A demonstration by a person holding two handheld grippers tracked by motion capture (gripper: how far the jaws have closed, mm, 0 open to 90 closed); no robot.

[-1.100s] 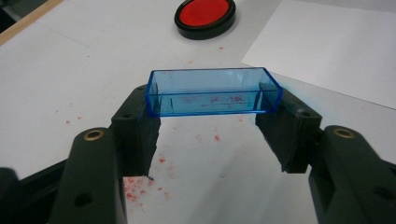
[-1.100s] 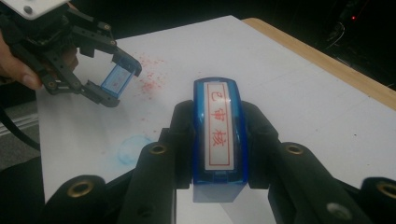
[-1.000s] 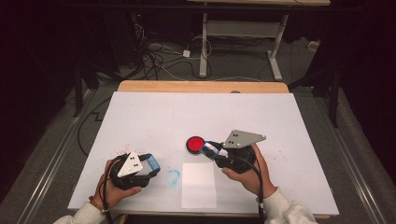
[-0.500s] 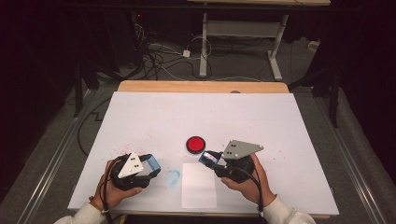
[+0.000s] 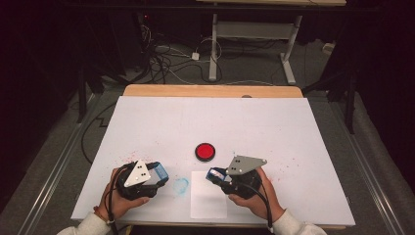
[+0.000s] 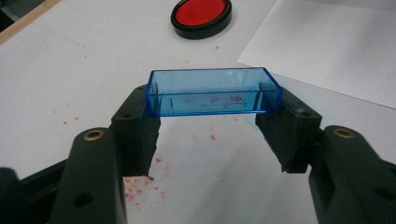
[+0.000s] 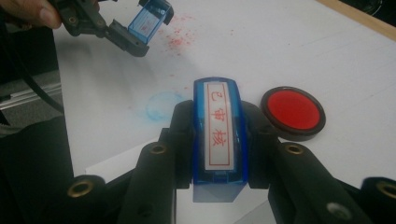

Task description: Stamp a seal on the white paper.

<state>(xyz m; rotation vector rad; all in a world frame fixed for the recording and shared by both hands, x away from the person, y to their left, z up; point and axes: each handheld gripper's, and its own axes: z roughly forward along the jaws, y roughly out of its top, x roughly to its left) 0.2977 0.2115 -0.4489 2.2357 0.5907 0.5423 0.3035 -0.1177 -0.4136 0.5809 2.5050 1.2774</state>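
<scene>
Your left gripper [image 5: 157, 172], low at 7 o'clock on the white table [image 5: 293, 127], is clamped w/ both jaws on the ends of a clear blue stamp cap [image 6: 214, 92], held just above red-speckled tabletop. The red ink pad [image 5: 205, 152] sits at centre, w/ the paper sheet [image 5: 208, 198] at its 6 o'clock. Your right gripper [image 7: 217, 135], at 5 o'clock, is closed on the blue stamp [image 7: 216, 122], its red-character face turned up, tip over the sheet's top edge.

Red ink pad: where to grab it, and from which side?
Grip the red ink pad across its black rim, coming straight down from above. It is a low round disc lying flat with bare table all round; a side approach would probably push it. Both claws are full now.
</scene>
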